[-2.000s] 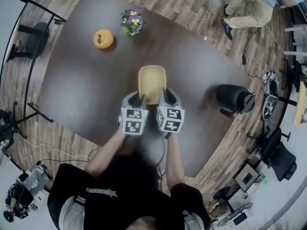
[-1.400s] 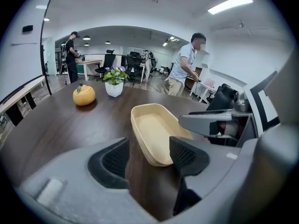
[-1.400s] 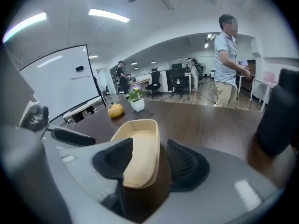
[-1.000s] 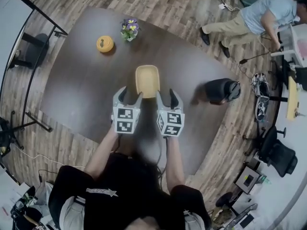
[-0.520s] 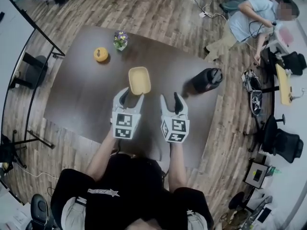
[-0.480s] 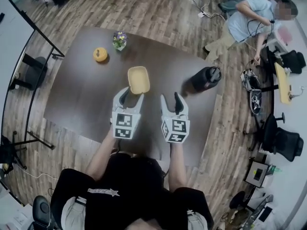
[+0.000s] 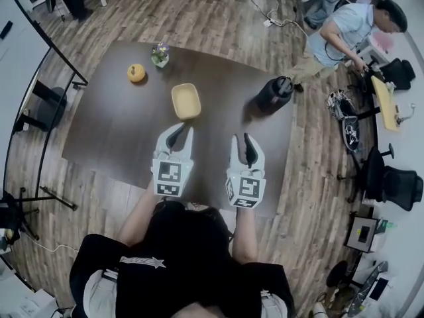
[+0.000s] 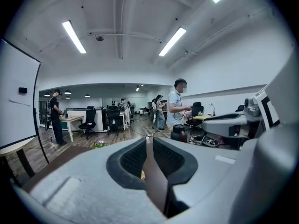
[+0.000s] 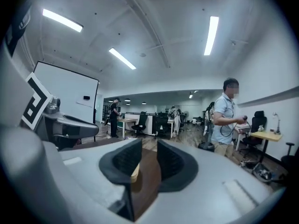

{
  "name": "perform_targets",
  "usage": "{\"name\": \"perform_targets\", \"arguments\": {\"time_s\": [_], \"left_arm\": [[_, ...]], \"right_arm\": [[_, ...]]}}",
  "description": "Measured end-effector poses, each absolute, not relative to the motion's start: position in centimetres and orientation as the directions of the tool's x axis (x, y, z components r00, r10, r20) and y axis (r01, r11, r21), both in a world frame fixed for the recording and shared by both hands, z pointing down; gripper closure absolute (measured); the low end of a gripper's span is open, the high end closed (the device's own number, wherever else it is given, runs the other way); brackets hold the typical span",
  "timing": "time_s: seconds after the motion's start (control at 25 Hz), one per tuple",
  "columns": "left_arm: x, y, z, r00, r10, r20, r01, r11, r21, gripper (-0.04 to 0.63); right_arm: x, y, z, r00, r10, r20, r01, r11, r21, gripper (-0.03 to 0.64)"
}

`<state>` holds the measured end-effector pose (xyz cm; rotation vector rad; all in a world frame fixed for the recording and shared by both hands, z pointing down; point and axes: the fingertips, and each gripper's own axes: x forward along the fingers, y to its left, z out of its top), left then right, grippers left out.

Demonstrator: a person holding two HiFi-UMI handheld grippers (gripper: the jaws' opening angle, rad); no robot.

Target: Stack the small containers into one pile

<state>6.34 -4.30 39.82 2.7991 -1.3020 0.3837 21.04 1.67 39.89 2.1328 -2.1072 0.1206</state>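
Wood-floored office; a dark counter (image 7: 119,124) carries a yellow container (image 7: 186,101) at mid-counter, open side up, only its own yellow floor showing. It lies at 12 o'clock from the left tool (image 7: 177,134), apart from it. The left tool's jaws are closing to a thin slit, and the right tool's (image 7: 245,144) are closing with a wider gap. Nothing is between either pair. An orange pot (image 7: 136,72) sits at 10 o'clock.

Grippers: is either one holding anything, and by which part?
Nothing is held. The left gripper and right gripper jaws are closing on air; the yellow containers sit beyond them.
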Motion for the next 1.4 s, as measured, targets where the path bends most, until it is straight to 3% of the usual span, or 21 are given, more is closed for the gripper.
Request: {"name": "perform_targets", "arguments": {"time_s": [0.28,1.4], "left_arm": [[6.2,-1.9,40.3,0.617,-0.747,0.250,-0.755,-0.650,-0.080,0.566],[7.3,-1.5,40.4,0.609,-0.747,0.265,-0.751,-0.651,-0.109,0.581]], "right_arm": [[20.6,4.0,40.1,0.027,-0.988,0.155,-0.999,-0.022,0.030,0.611],[21.5,3.8,40.8,-0.014,-0.983,0.184,-1.000,0.014,-0.004,0.612]]}}
